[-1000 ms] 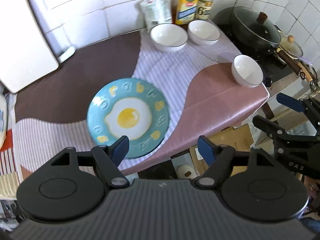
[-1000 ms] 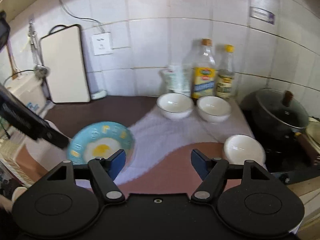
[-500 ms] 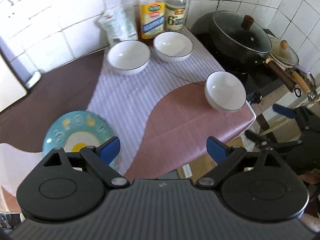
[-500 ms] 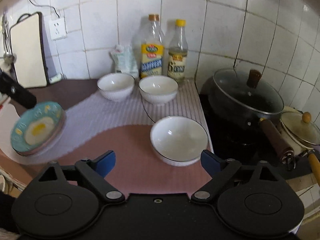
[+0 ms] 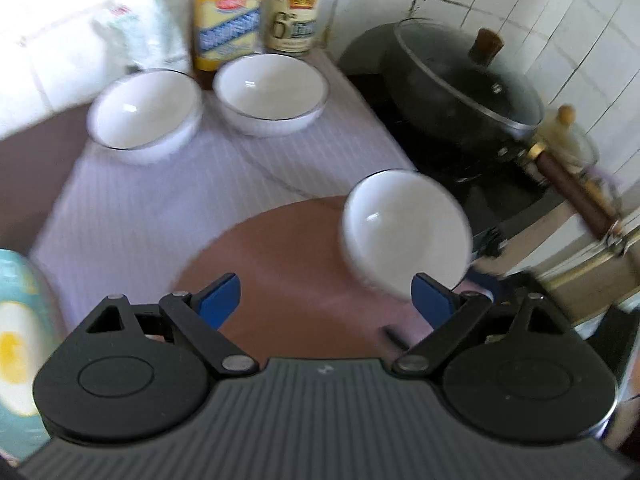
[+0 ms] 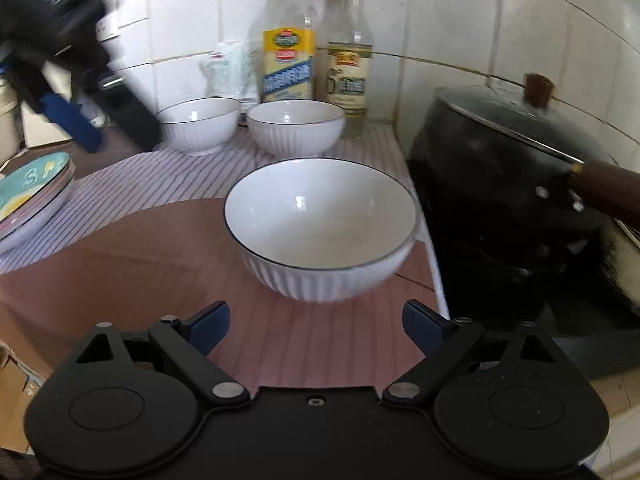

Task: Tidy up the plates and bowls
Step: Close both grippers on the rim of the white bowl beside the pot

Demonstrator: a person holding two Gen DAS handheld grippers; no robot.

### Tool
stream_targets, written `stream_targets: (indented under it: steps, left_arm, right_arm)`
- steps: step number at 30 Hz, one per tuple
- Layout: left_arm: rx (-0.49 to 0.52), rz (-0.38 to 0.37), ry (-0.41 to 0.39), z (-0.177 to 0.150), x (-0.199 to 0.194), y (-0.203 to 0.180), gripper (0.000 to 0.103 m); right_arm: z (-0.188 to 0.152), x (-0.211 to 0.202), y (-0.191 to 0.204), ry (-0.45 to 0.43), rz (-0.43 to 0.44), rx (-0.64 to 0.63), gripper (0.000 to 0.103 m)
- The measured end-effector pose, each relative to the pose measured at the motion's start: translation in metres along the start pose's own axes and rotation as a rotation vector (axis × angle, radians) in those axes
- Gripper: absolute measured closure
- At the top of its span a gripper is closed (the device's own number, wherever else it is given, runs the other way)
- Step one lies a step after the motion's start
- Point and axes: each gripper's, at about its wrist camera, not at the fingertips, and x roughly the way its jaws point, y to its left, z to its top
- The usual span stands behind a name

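We have the right gripper (image 6: 316, 326) spread wide and empty, its jaws having just been opening, with the near bowl (image 6: 320, 224) just ahead of it by the worktop's (image 6: 120, 264) right edge, beside the black pot (image 6: 500, 184). Our left gripper (image 5: 326, 300) likewise gapes empty over the brown patch. Two more bowls (image 6: 296, 126) stand along the back edge before the bottles (image 6: 288, 40). The plates (image 6: 34, 192), seemingly stacked, lie at the left edge.
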Motion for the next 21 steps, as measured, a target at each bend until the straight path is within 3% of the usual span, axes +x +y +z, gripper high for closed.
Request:
stream_targets:
  steps: [2,8,10,12,16,18,21]
  left_arm:
    - [-0.019,-0.012,0.0,0.003,0.016,-0.005,0.011]
    - [0.021,0.043,-0.004,0.005,0.056,-0.017,0.013]
    - [0.012,0.052,0.014,0.006,0.065,-0.017,0.022]
    - [-0.009,0.051,0.035,0.007,0.07,-0.014,0.037]
    - [-0.147,0.007,0.028,0.007,0.075,0.003,0.048]
    - [-0.157,0.019,0.032,0.007,0.078,0.005,0.066]
    - [-0.151,0.016,0.061,0.005,0.085,0.006,0.083]
  right_arm:
    - [0.001,0.008,0.002,-0.006,0.01,-0.019,0.008]
    - [0.003,0.029,-0.003,-0.052,0.002,0.024,0.008]
    - [0.002,0.033,-0.004,-0.057,0.002,0.045,0.007]
    - [0.001,0.034,-0.003,-0.06,0.0,0.058,0.007]
    - [0.0,0.029,0.002,-0.088,0.008,0.038,0.007]
    - [0.0,0.028,0.003,-0.09,0.013,0.04,0.007]
    - [-0.001,0.028,0.004,-0.094,0.014,0.037,0.007]
